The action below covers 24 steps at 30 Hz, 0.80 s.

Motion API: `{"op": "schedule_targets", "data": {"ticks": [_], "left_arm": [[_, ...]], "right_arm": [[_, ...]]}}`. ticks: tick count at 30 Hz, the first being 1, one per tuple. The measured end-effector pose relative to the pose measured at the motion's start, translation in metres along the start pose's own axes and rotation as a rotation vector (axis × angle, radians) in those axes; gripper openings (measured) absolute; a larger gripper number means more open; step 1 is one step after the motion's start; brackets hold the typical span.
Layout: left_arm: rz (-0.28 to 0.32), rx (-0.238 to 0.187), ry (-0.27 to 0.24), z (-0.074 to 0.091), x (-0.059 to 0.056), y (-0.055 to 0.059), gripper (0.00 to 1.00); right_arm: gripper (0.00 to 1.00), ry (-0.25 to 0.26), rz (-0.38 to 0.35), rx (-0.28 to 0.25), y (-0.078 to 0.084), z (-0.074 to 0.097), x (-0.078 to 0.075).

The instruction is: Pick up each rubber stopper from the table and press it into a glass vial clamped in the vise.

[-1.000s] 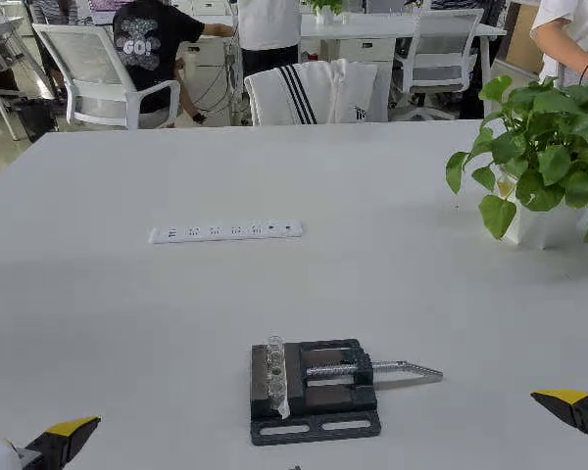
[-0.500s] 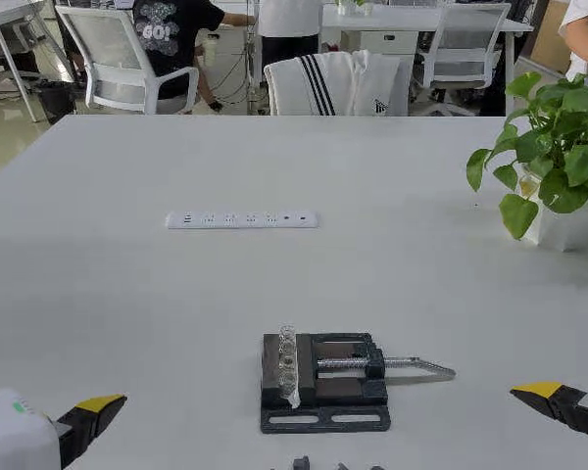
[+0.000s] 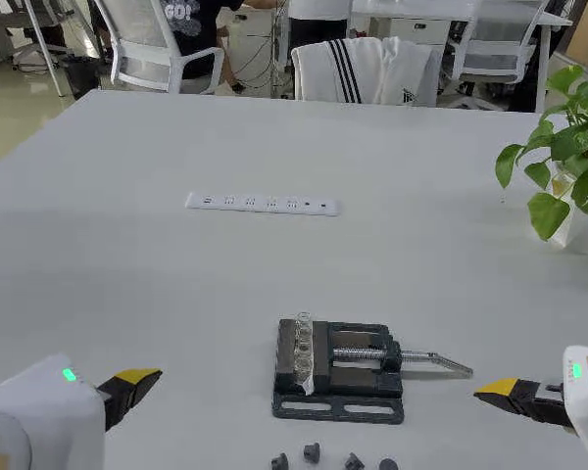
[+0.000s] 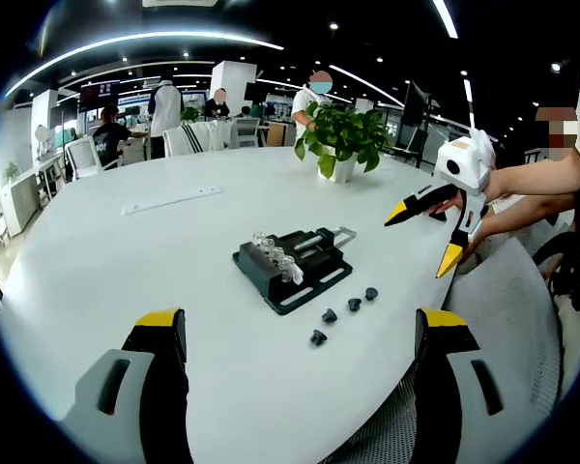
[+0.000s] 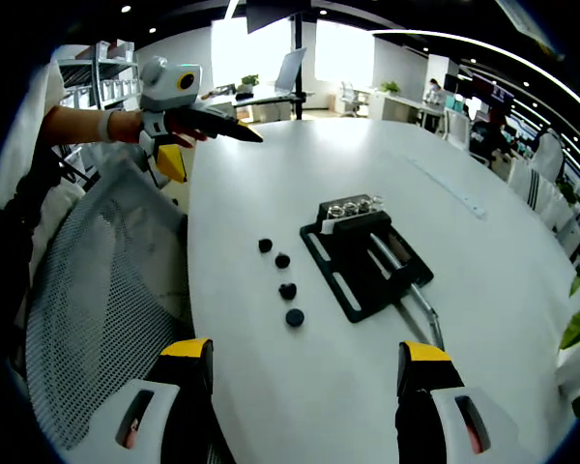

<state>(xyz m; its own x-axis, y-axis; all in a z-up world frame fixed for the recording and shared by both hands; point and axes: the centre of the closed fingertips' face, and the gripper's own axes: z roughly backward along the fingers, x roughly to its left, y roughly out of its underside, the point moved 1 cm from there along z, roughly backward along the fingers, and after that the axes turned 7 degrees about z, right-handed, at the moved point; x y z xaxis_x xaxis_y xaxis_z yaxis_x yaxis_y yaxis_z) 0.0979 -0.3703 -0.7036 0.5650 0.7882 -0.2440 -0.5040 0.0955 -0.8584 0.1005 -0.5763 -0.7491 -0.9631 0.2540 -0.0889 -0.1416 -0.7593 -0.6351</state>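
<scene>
A black vise (image 3: 338,372) stands near the table's front edge and clamps a row of several clear glass vials (image 3: 304,351) upright in its left jaw. Several dark rubber stoppers (image 3: 312,452) lie loose on the table just in front of it. My left gripper (image 3: 137,384) hovers low at the vise's left. Off to its right hangs my right gripper (image 3: 505,392). Both are apart from the vise and the stoppers. In the left gripper view my own left gripper (image 4: 300,324) is open and empty, facing the vise (image 4: 295,266) and stoppers (image 4: 346,309). The right gripper (image 5: 303,353) is likewise open, with the stoppers (image 5: 282,261) ahead.
A white power strip (image 3: 262,204) lies mid-table beyond the vise. A potted plant (image 3: 573,157) stands at the right edge. Chairs (image 3: 363,69) line the far side, where people stand. A mesh chair (image 5: 97,290) sits at the near edge.
The head camera has tilted down, bringing the stoppers into view. Both grippers have come up and inward toward the vise. Both stay open.
</scene>
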Motion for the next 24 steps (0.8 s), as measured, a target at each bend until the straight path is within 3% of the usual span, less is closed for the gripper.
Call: {"op": "schedule_targets", "data": {"ticks": [14,24], "left_arm": [[-0.014,0.016,0.014,-0.004,0.006,0.011,0.98],[-0.021,0.018,0.018,-0.007,0.008,0.014,0.98]], "right_arm": [[0.48,-0.133,0.154,0.133,-0.002,-0.028,0.003],[0.33,-0.191,0.239,0.208,0.001,-0.048,0.003]]}}
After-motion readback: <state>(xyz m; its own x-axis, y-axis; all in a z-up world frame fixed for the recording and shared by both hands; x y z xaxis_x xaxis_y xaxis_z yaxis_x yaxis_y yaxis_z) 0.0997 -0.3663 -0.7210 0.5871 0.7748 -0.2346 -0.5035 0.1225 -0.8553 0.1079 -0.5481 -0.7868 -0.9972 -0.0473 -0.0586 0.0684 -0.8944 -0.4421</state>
